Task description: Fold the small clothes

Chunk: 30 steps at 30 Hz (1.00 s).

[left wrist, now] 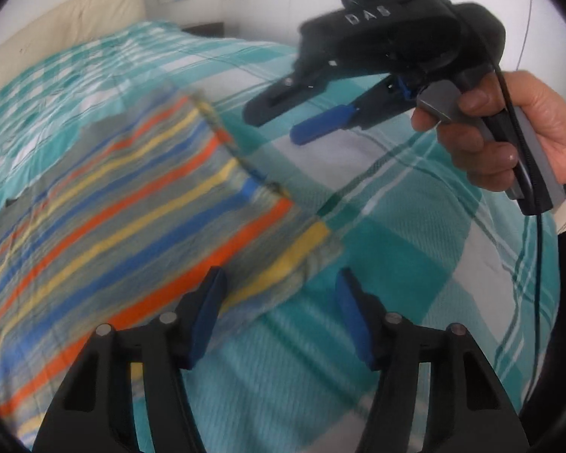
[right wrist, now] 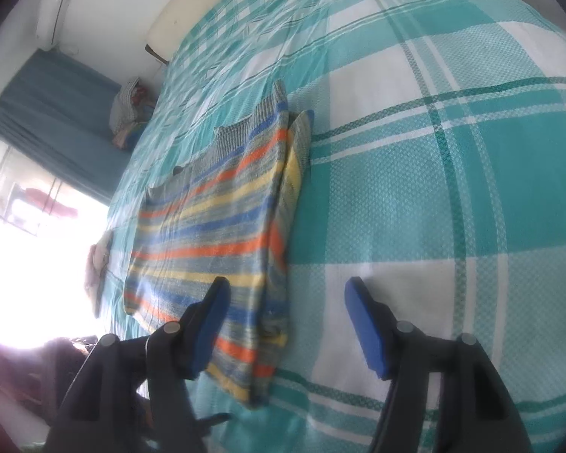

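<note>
Right gripper (left wrist: 283,124) housing reads "DAS", above striped garment (left wrist: 132,204)

Striped knitted garment (left wrist: 132,207) motion-blurred in left wrist view, left edge cut by frame. Window (right wrist: 26,234) glare washes out bedside clutter. Small pile of fabrics (right wrist: 128,113) indistinct.

Teal checked bedspread (right wrist: 452,196), cream headboard (left wrist: 56,19)
</note>
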{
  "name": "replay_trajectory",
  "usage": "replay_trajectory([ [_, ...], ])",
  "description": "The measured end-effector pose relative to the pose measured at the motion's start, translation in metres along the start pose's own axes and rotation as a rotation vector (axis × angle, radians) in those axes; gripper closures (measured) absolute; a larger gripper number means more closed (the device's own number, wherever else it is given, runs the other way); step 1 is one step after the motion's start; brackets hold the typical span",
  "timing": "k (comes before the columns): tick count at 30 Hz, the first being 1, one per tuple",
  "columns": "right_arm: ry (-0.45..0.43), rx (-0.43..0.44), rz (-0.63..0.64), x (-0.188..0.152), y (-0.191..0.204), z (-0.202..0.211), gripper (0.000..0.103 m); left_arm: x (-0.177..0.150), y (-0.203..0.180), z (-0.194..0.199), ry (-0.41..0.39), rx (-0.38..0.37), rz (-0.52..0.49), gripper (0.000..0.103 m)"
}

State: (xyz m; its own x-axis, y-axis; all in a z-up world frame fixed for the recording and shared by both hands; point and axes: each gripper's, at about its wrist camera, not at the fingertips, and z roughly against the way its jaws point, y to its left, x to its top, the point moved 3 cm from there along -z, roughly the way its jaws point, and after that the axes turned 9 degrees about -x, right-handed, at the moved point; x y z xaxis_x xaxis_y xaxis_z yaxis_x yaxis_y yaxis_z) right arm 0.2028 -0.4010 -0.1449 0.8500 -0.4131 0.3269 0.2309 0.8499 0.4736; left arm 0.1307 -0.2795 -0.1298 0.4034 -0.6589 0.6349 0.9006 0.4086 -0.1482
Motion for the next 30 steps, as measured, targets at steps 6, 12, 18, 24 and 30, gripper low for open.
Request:
replay_trajectory([
  [6,-0.004,0.019,-0.018,0.036,-0.004,-0.023,0.040,0.011,0.004,-0.007,-0.054,-0.010,0.044,0.093],
  [12,-0.068,-0.010,-0.082,0.078,0.015,-0.063,0.094,0.006,0.020,0.032,-0.167,-0.071,0.156,0.094],
  [18,-0.140,-0.011,0.079,0.094,0.102,-0.042,0.095,-0.032,0.083,0.131,-0.315,-0.080,0.398,0.094],
  [24,-0.115,0.034,0.277,0.092,0.230,-0.075,0.095,-0.108,0.159,0.197,-0.361,0.043,0.647,0.095],
  [30,-0.076,-0.013,0.396,0.066,0.313,-0.154,0.094,-0.164,0.215,0.206,-0.355,0.152,0.825,0.095],
])
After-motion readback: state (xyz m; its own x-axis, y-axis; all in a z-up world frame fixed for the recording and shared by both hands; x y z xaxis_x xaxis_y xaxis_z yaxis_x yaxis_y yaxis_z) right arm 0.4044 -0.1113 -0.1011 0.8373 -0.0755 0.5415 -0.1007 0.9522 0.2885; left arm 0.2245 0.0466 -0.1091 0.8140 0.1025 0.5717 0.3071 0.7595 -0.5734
